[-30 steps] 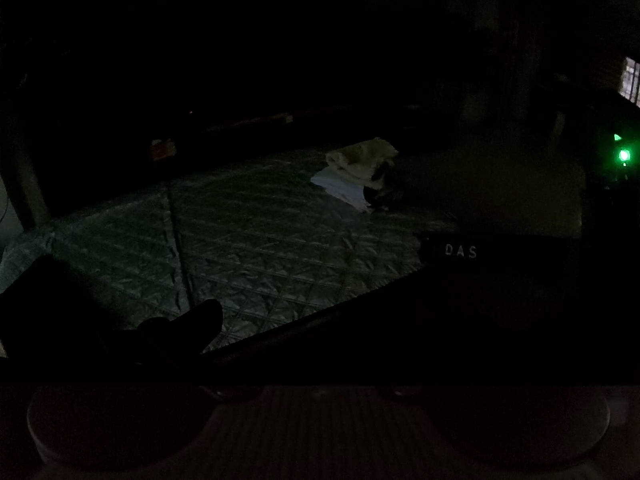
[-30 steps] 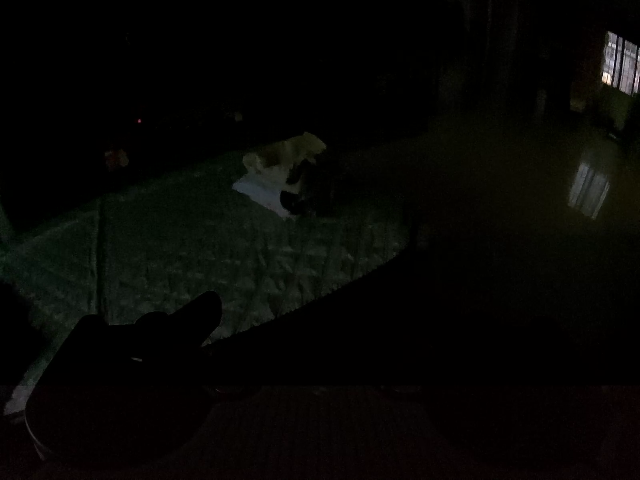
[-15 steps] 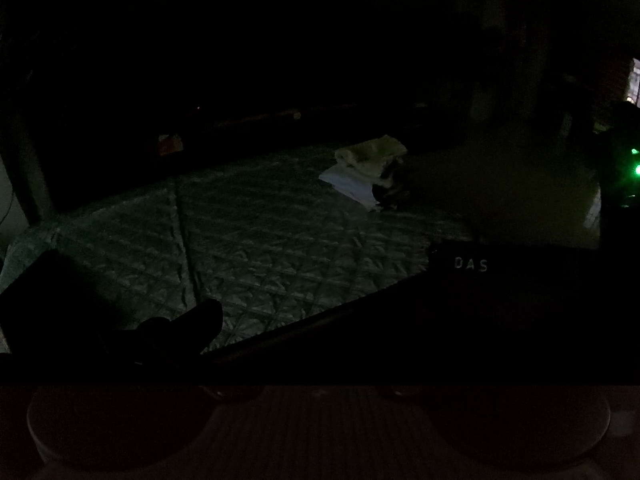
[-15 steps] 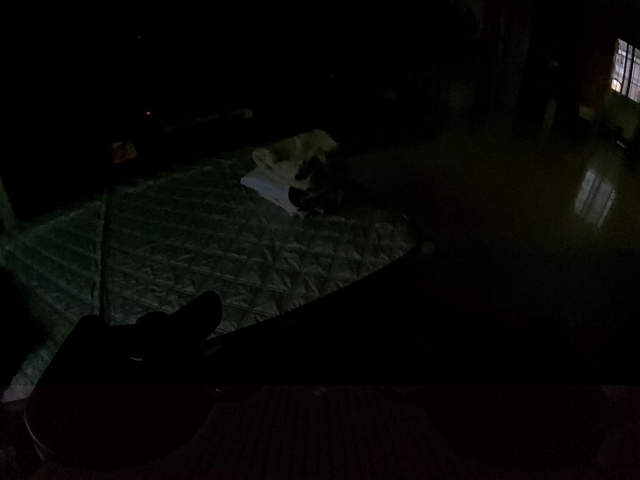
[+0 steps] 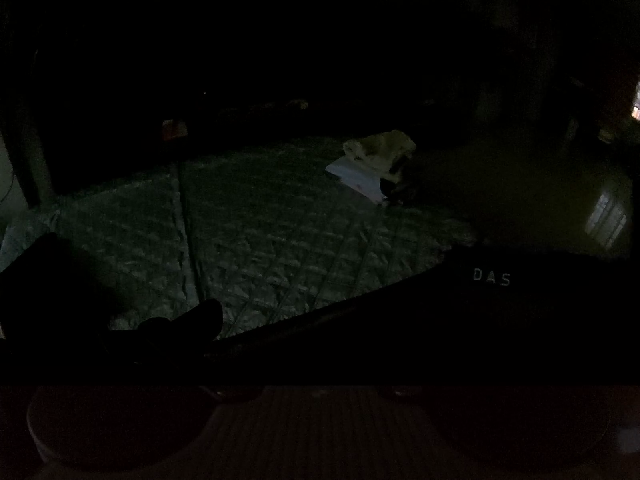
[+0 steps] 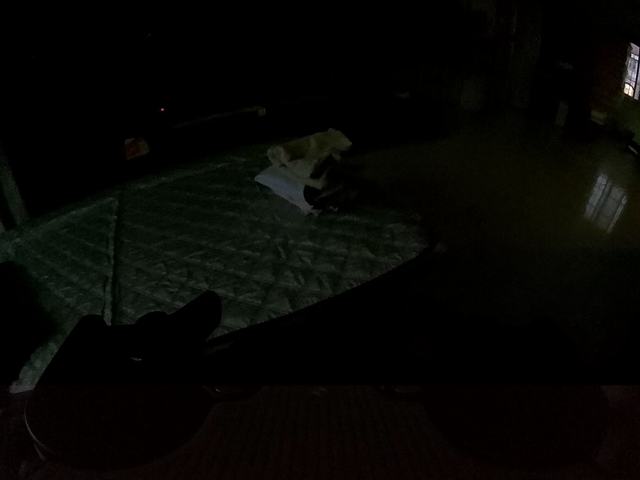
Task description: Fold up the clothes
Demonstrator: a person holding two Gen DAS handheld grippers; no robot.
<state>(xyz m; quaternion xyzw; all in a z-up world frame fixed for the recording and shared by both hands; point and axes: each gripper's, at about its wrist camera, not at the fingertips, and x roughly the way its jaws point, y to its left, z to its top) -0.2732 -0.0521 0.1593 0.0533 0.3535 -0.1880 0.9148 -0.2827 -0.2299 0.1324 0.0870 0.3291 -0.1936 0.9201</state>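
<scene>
The scene is very dark. A dark garment [image 5: 460, 320] with white letters "DAS" spreads across the lower right of the left wrist view and hides most of my left gripper [image 5: 320, 336]. Only its left finger [image 5: 196, 320] shows, as a black outline. In the right wrist view the same dark garment [image 6: 440, 320] covers the right gripper [image 6: 320, 336], whose left finger [image 6: 192, 320] is all that shows. A small pile of pale folded clothes [image 5: 372, 160] [image 6: 304, 160] lies far ahead on the quilted green bedcover [image 5: 280, 232] [image 6: 240, 232].
A dark low frame or wall [image 5: 240, 120] runs behind the bedcover, with a small orange object [image 5: 174, 130] on it. A shiny floor [image 6: 604, 200] reflects a lit window [image 6: 632, 70] at far right. A dark shape [image 5: 40, 276] sits at the left edge.
Both views have drifted, so the clothes pile and the "DAS" lettering sit further right. A green light at the left view's right edge has gone out of sight.
</scene>
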